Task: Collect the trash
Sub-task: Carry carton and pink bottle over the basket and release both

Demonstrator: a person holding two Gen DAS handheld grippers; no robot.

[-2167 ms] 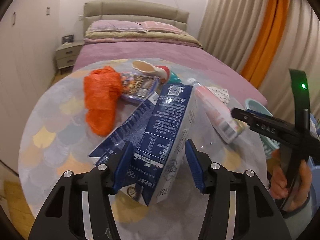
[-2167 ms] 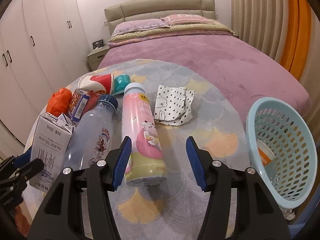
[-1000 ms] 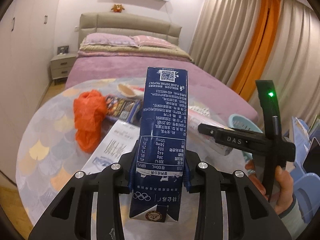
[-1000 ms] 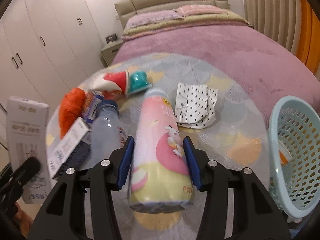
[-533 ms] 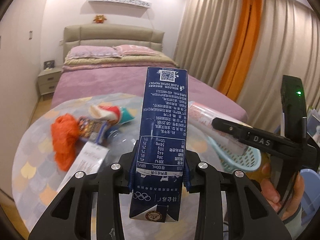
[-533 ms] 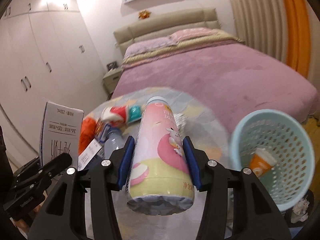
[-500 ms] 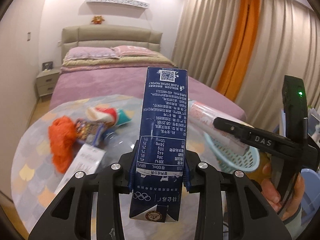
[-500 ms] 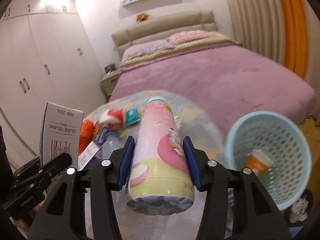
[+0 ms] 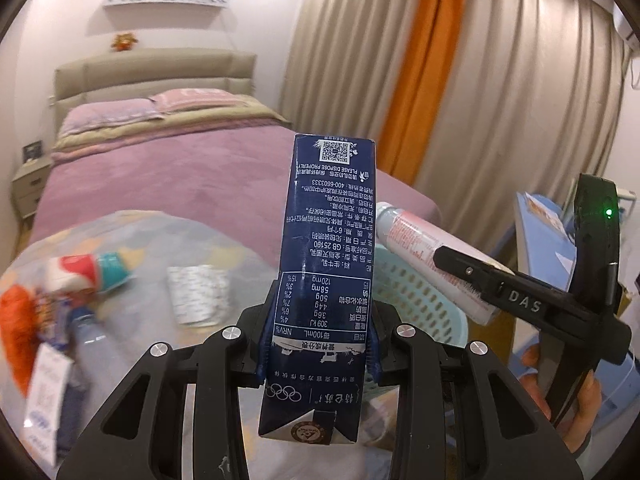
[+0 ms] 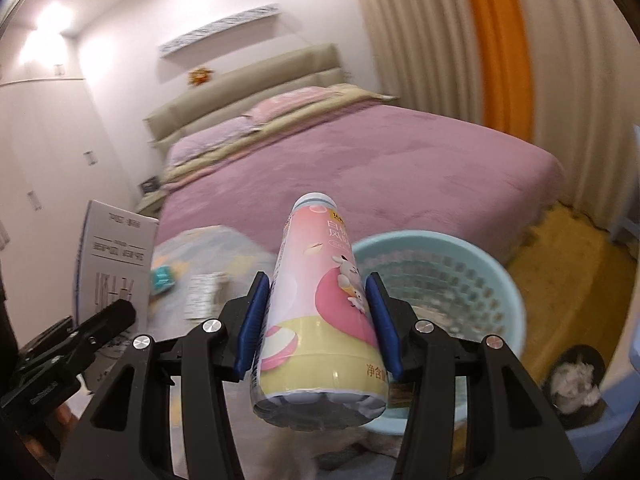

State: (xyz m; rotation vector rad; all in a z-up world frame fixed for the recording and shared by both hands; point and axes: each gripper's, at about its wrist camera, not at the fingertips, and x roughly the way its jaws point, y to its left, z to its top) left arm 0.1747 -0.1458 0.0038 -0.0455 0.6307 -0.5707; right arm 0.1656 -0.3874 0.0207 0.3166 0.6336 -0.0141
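1. Up close, the left gripper (image 9: 318,344) clamps a navy milk carton (image 9: 326,264) printed "PLEASE DISPOSE PROPERLY", "400-6603333".
2. Beside it, the right gripper (image 10: 318,326) pinches a pink cartoon-rabbit drink bottle (image 10: 320,304); its arm reads "DAS".
3. Both are held aloft near the blue basket (image 10: 496,284).
4. Behind lie the scale-patterned table (image 9: 160,240) and purple bed (image 9: 160,160).

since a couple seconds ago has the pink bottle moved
Yes. The pink bottle, clamped in the right hand-held gripper, has gone from lying on the table to hanging in front of the blue basket, toward the right.
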